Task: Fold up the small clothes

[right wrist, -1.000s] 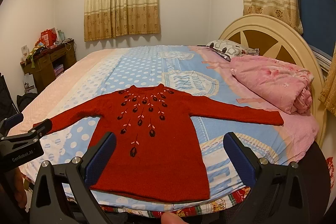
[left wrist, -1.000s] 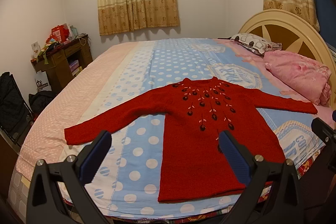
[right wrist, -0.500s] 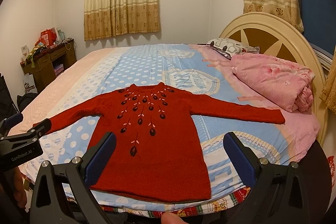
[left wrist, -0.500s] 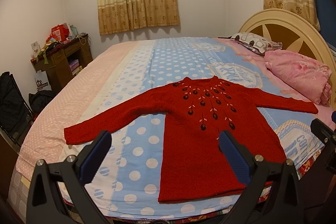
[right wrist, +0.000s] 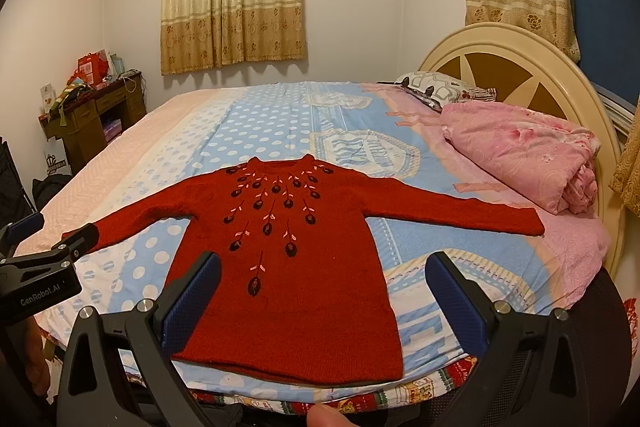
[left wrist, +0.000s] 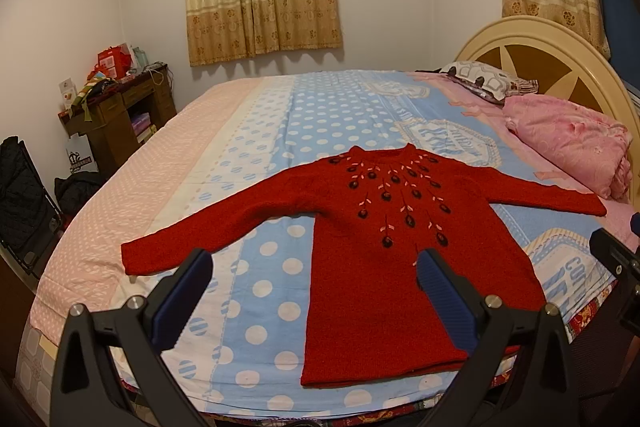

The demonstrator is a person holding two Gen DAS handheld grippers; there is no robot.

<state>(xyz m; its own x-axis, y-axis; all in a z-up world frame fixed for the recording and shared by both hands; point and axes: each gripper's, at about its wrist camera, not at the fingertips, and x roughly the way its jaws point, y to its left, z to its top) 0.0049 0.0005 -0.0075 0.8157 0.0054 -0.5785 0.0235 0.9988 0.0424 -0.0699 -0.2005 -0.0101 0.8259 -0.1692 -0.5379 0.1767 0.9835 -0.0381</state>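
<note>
A small red knitted sweater (left wrist: pixel 384 267) with dark embroidered flowers lies flat on the bed, front up, both sleeves spread out; it also shows in the right wrist view (right wrist: pixel 292 267). My left gripper (left wrist: pixel 314 267) is open and empty, held above the bed's near edge, left of the sweater's body. My right gripper (right wrist: pixel 324 271) is open and empty, held above the sweater's hem. The left gripper's body (right wrist: pixel 36 275) shows at the left edge of the right wrist view, over the left sleeve's cuff.
The bed (left wrist: pixel 248 131) has a blue polka-dot and pink sheet. A folded pink quilt (left wrist: pixel 572 143) and a patterned pillow (left wrist: pixel 484 79) lie by the round headboard (left wrist: pixel 548 55) at right. A cluttered wooden desk (left wrist: pixel 116 115) and dark bags (left wrist: pixel 24 191) stand left.
Both views have shifted very slightly. The sweater lies as before and both grippers stay open.
</note>
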